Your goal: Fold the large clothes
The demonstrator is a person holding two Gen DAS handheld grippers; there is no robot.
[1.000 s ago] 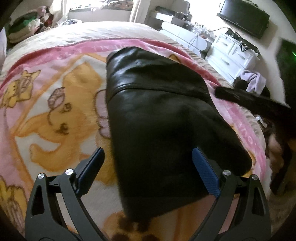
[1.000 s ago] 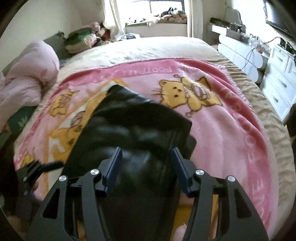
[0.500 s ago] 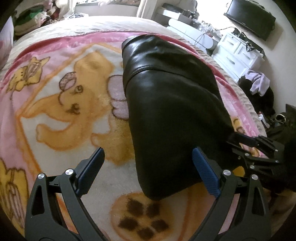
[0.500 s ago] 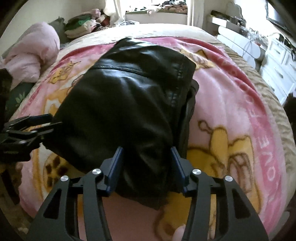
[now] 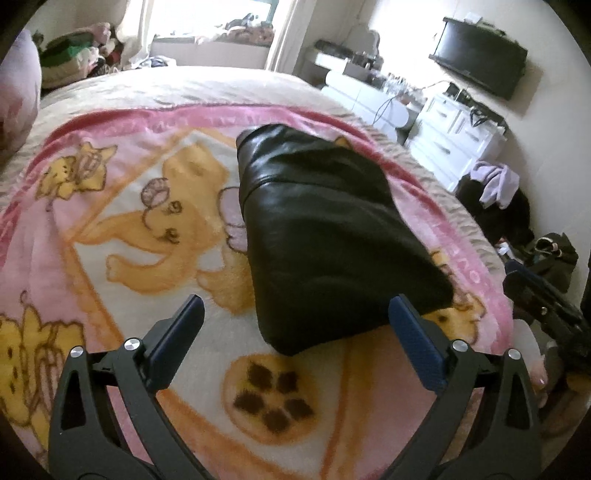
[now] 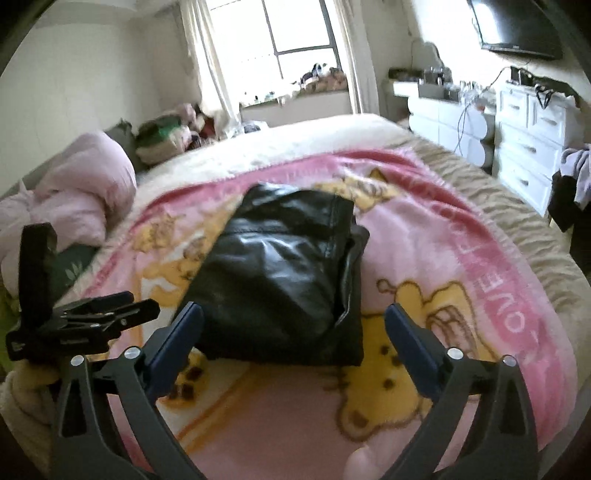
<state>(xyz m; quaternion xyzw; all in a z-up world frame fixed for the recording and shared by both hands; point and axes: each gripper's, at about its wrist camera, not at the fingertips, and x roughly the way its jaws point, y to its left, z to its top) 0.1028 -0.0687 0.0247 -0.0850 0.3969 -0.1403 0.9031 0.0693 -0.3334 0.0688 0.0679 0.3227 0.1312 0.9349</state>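
Across the wide bed (image 5: 221, 85) with its beige cover lies a pink fleece blanket (image 5: 110, 236) printed with yellow cartoon cats and paw marks; in the right wrist view white letters run along its pink border. Against the wall to the right of the bed stands a white chest of drawers (image 6: 532, 125), with a black flat screen (image 5: 480, 70) mounted above it. A bundled pale pink duvet (image 6: 74, 199) sits at the far left of the bed beside a heap of mixed clothes (image 6: 166, 136) below the bright window (image 6: 306, 33).

On the middle of the blanket rests the folded black leather jacket (image 5: 325, 236), a shiny tapered packet with a seam across its far end and layered edges showing along one side. It lies flat, touched by neither tool.

Over the near blanket, the left gripper (image 5: 295, 332) has its blue-padded fingers (image 5: 177, 339) spread wide, the jaws opening; only the jacket's near corner shows in the gap beyond them, without contact. Just short of the jacket's near edge, the right gripper (image 6: 291, 336) is likewise opening, its fingers (image 6: 410, 347) wide apart and empty. Each black gripper appears at the side of the other's view.
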